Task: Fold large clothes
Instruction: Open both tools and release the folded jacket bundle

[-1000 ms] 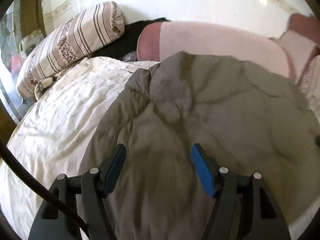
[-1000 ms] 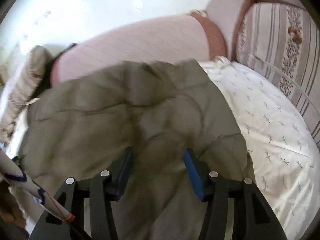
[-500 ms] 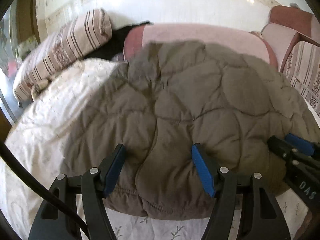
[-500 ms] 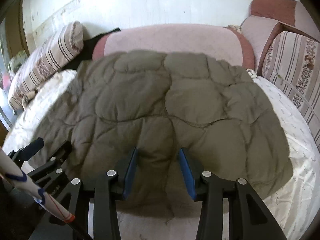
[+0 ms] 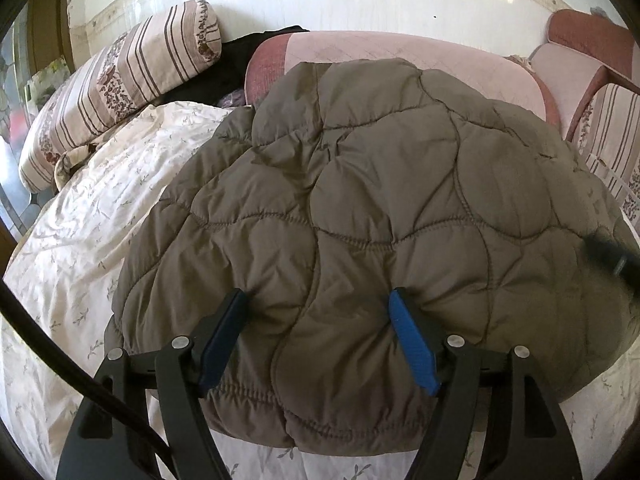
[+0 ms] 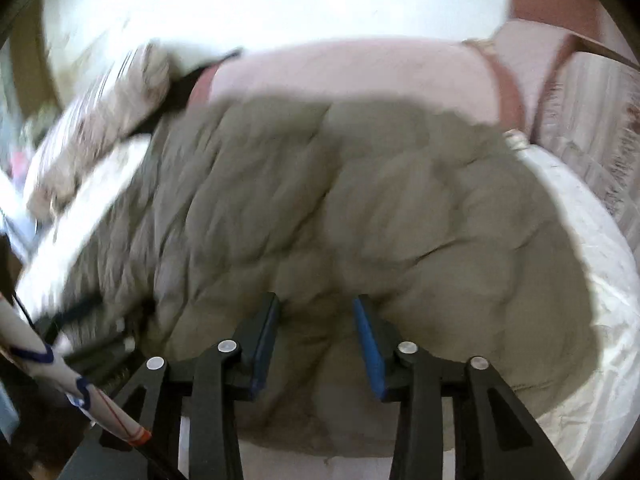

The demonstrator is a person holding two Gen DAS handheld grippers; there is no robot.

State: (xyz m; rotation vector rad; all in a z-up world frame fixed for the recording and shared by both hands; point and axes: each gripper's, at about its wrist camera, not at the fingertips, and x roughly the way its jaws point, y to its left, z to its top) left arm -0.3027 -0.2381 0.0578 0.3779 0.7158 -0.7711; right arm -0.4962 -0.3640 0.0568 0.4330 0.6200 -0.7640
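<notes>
A large olive-brown quilted jacket (image 5: 380, 208) lies spread on the bed, folded into a rounded bundle; it also shows, blurred, in the right wrist view (image 6: 340, 208). My left gripper (image 5: 318, 300) is open, its blue-padded fingers pressing down on the jacket's near edge without gripping it. My right gripper (image 6: 316, 304) is open too, over the jacket's near right part. A dark blurred tip of the right gripper shows at the right edge of the left wrist view (image 5: 612, 252).
The jacket lies on a white floral bedsheet (image 5: 88, 232). A striped bolster pillow (image 5: 116, 80) lies at far left, a pink cushion (image 5: 400, 52) behind the jacket, a striped armchair (image 5: 608, 128) at right. A dark garment (image 5: 240, 60) lies beside the pillow.
The jacket has been laid down from lifted to flat on the bed. Both grippers have drawn back towards its near edge. The right gripper is moving now, so its view is blurred.
</notes>
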